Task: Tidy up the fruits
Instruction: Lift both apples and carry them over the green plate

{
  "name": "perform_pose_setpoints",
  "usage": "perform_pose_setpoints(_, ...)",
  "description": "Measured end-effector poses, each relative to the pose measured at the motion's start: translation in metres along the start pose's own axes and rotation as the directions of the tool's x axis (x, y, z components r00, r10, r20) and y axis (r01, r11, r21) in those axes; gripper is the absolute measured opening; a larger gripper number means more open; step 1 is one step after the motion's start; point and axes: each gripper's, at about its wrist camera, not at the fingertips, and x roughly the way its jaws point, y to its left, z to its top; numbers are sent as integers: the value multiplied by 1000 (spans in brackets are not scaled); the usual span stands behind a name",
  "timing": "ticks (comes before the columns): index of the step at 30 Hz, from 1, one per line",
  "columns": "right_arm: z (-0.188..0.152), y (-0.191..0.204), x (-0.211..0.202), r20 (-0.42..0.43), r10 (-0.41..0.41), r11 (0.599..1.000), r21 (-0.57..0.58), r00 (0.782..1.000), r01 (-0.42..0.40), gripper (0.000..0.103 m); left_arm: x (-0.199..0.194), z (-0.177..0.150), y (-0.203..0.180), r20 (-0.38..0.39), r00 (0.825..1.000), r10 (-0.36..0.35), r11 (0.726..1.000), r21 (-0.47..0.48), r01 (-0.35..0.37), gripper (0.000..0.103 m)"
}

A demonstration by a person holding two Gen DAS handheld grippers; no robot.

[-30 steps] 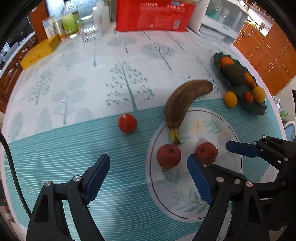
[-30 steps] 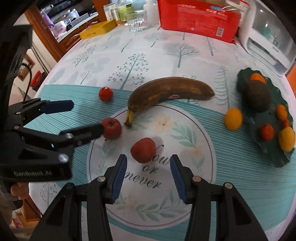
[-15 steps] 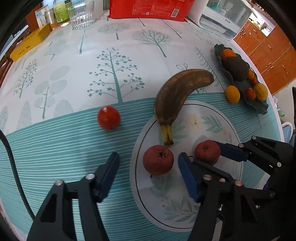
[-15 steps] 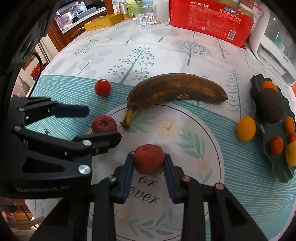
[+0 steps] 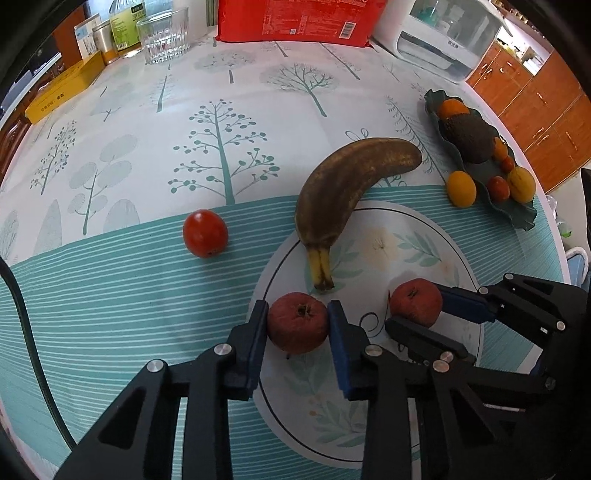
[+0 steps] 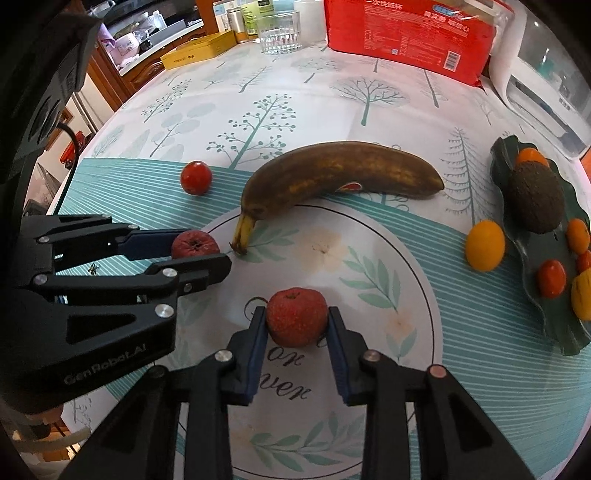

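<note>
My left gripper (image 5: pixel 297 325) is shut on a wrinkled dark red fruit (image 5: pixel 297 322) resting on the tablecloth's printed white circle (image 5: pixel 391 236). My right gripper (image 6: pixel 297 323) is shut on a second red fruit (image 6: pixel 296 316) on the same circle; it also shows in the left wrist view (image 5: pixel 415 302). A brown overripe banana (image 5: pixel 351 184) lies across the circle's far edge. A small red tomato (image 5: pixel 205 238) lies left of it. A dark green leaf-shaped dish (image 5: pixel 480 173) at the right holds an avocado (image 5: pixel 469 138) and several small orange and red fruits. An orange fruit (image 5: pixel 461 188) sits beside the dish.
At the table's far edge stand a red package (image 5: pixel 295 18), a glass (image 5: pixel 162 37), bottles (image 5: pixel 125 29), a yellow box (image 5: pixel 62 92) and a white appliance (image 5: pixel 447 40). Wooden cabinets (image 5: pixel 546 96) are beyond the right edge. A black cable (image 5: pixel 22 325) hangs at the left.
My left gripper has moved forward and closed on the dark red fruit. My right gripper has tightened on the other red fruit.
</note>
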Motion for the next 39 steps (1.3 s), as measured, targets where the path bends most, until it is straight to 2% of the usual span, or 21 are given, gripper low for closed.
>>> perform_pose_setpoints(16, -19, -10, -41, 66, 12, 999, 43, 998, -15, 31, -39, -12, -29, 59, 998, -1, 999, 36, -1, 30)
perform_pose_setpoints(24, -45, -27, -72, 105, -5, 996, 91, 994, -4, 31, -72, -19, -69, 107, 994, -26, 995, 96, 16, 30)
perform_pose_setpoints(32, -67, -68, -111, 153, -20, 986, 166, 988, -6, 31, -99, -11, -120, 147, 988, -55, 989, 144, 34, 30)
perform_pose_setpoints(39, -59, -130, -157, 214, -44, 984, 177, 976, 6, 31, -115, 17, -175, 185, 982, -31, 989, 145, 3, 30)
